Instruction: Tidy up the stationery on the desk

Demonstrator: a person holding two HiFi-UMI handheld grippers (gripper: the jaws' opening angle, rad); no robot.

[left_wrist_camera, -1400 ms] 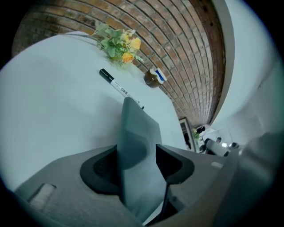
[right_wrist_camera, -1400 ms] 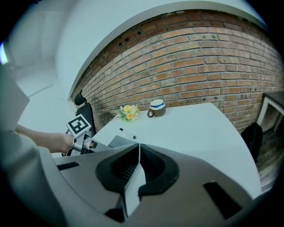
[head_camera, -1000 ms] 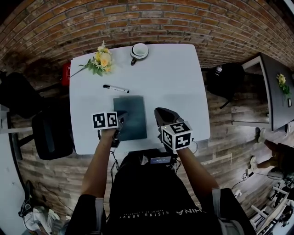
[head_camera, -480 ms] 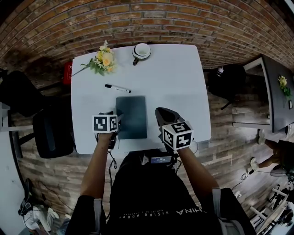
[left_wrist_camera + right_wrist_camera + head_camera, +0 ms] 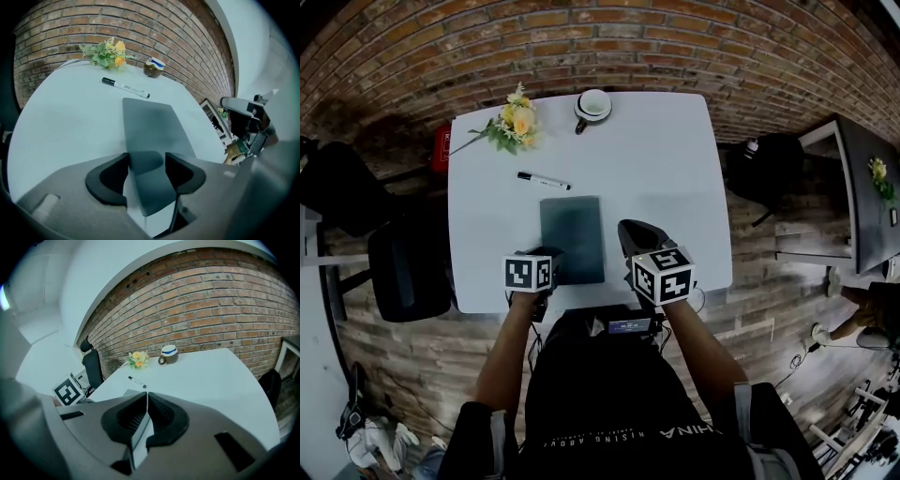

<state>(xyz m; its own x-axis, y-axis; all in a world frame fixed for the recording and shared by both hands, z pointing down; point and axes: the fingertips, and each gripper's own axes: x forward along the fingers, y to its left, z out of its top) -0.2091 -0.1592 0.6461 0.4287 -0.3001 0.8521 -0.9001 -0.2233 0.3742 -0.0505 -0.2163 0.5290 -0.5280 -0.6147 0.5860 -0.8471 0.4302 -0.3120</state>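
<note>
The desk (image 5: 656,169) is plain white. Near its front edge lies a dark grey-teal notebook (image 5: 573,234), and behind that a marker pen (image 5: 544,180) with a white barrel and black ends. The flowers (image 5: 512,122) at the far left corner are yellow with green leaves. The mug (image 5: 168,354) at the far edge is brown (blue band, white rim). The left gripper (image 5: 146,168) and right gripper (image 5: 146,411) are grey with black pads, and their cubes carry black-and-white squares. The brick wall (image 5: 609,47) is red-brown.

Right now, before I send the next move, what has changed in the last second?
The left gripper slid from the left edge of the notebook toward its near-left corner; its jaws stand apart over the notebook, gripping nothing. The right gripper stayed put, jaws shut and empty. The notebook, marker, flowers and mug lie as before.
</note>
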